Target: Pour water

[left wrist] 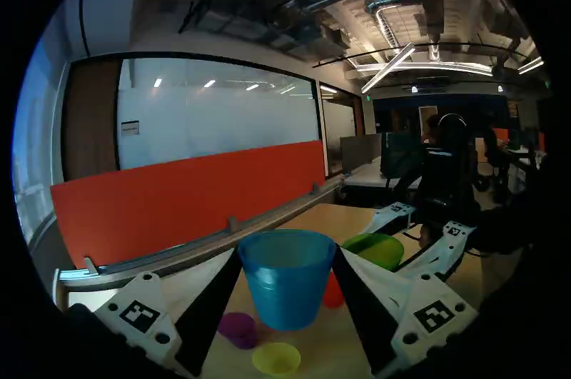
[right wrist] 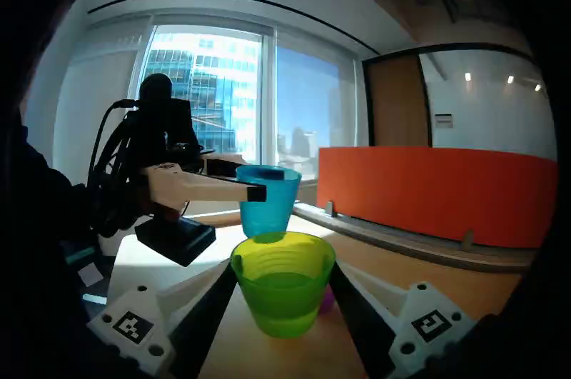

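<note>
A blue plastic cup point(left wrist: 285, 283) stands upright between the fingers of my left gripper point(left wrist: 287, 265), which is shut on its sides above the table. My right gripper point(right wrist: 284, 272) is shut on a translucent green cup point(right wrist: 285, 286). That cup is also upright, and a darker band in its lower half looks like liquid. In the left gripper view the green cup point(left wrist: 375, 247) sits just right of and behind the blue one, held by the white fingers point(left wrist: 435, 250) of the right gripper. In the right gripper view the blue cup point(right wrist: 268, 200) hangs just behind the green one.
On the wooden table point(left wrist: 335, 218) below stand a purple cup point(left wrist: 239, 327), a yellow cup point(left wrist: 277, 359) and an orange cup point(left wrist: 332, 295). An orange partition point(left wrist: 193, 197) with a metal rail lines the table's far edge. Office chairs point(left wrist: 446, 165) stand beyond.
</note>
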The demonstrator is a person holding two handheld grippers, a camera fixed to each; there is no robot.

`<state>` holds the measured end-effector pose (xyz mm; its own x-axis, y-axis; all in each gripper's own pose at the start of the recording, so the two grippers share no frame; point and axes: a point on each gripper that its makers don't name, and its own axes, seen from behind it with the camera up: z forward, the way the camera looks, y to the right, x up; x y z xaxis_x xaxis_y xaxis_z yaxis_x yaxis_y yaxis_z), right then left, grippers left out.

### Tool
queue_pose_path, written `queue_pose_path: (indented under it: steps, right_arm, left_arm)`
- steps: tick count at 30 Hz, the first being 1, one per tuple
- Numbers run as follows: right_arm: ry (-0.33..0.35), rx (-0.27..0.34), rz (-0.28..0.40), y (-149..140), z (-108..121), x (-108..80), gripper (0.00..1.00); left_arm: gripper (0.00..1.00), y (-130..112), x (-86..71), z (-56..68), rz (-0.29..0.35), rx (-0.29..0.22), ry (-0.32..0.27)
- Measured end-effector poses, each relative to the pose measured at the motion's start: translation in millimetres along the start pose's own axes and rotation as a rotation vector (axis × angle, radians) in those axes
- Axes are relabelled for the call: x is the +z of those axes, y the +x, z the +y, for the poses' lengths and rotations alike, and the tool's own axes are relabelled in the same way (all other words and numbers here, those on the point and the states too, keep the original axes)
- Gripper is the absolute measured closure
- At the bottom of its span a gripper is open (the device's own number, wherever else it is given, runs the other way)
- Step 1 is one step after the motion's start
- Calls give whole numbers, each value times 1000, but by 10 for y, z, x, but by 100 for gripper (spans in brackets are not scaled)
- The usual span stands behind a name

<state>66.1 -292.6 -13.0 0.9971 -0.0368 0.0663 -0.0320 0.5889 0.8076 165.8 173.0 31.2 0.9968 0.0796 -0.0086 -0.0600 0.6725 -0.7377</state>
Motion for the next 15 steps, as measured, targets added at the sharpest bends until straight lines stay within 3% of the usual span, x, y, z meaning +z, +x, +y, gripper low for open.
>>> queue_pose_path:
  steps: [15]
  right_arm:
    - [-53, 18, -67, -240, 249, -275, 11]
  left_arm:
    - [12, -566, 58, 229, -94, -70, -49]
